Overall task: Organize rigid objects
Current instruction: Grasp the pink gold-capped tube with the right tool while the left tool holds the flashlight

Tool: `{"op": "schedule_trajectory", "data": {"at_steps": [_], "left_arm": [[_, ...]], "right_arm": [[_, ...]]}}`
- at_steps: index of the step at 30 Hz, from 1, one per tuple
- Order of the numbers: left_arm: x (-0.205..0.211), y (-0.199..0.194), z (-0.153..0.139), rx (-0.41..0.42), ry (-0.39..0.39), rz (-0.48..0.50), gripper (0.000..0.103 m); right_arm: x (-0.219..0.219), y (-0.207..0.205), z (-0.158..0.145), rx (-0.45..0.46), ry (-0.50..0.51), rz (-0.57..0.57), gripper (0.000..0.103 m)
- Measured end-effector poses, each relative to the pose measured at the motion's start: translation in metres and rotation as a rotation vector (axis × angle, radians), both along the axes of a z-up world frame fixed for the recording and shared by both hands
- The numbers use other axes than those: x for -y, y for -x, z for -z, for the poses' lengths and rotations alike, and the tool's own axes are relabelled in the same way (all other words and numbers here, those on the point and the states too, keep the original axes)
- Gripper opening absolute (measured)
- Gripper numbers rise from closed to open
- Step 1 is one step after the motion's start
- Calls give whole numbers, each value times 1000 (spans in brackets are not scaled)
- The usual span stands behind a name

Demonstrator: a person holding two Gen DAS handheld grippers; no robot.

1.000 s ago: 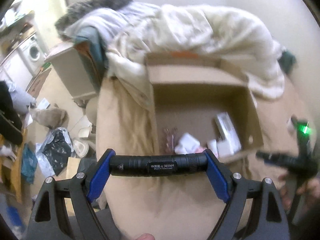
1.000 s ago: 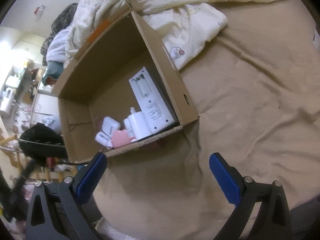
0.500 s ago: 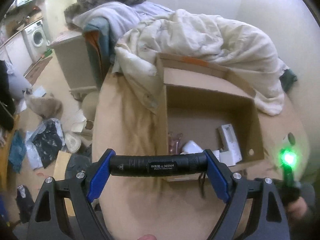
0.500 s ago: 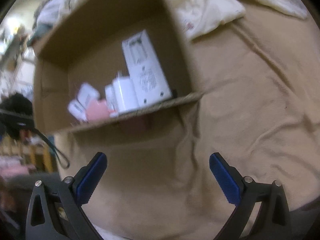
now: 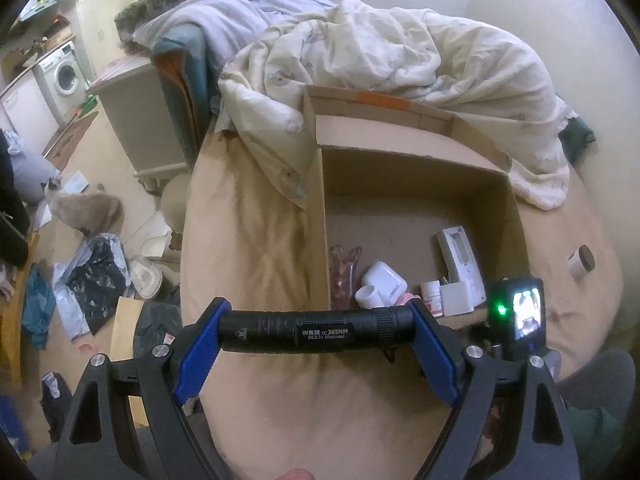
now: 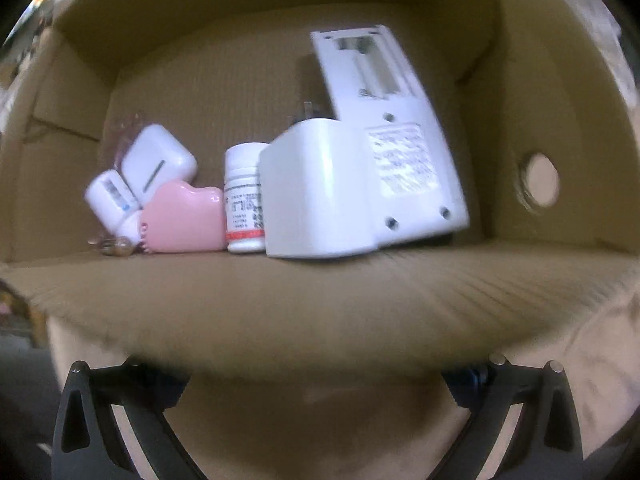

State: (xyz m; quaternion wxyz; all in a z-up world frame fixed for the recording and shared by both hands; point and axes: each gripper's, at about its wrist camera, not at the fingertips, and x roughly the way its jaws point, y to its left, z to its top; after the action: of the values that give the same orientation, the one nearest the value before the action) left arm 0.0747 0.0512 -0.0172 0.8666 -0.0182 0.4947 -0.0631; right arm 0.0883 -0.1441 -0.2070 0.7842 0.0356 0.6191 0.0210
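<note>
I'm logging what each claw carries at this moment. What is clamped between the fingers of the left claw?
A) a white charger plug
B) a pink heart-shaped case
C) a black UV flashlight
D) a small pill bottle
C: the left wrist view shows the black UV flashlight held crosswise in the left claw, one blue finger on each end, short of the cardboard box.

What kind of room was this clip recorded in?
Most likely a lived-in bedroom or studio flat: a bed with a rumpled duvet holds the cardboard box, a washing machine stands in the far corner, and clothes and bags litter the floor.
</note>
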Motion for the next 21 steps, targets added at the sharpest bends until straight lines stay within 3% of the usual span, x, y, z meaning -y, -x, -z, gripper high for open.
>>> {"op": "schedule_trajectory", "data": {"at_steps": [7,14,21], "left_arm": [[4,0,4,-12,-17,8,86],[-2,-7,10,-18,-36,-55,86],[0,-10,16,-21,-84,-62,86]], "right_arm": [[-5,-10,5,52,57,9,103],[-8,-25,8,65,42,16,103],[-11,-10,8,87,42,5,103]]}}
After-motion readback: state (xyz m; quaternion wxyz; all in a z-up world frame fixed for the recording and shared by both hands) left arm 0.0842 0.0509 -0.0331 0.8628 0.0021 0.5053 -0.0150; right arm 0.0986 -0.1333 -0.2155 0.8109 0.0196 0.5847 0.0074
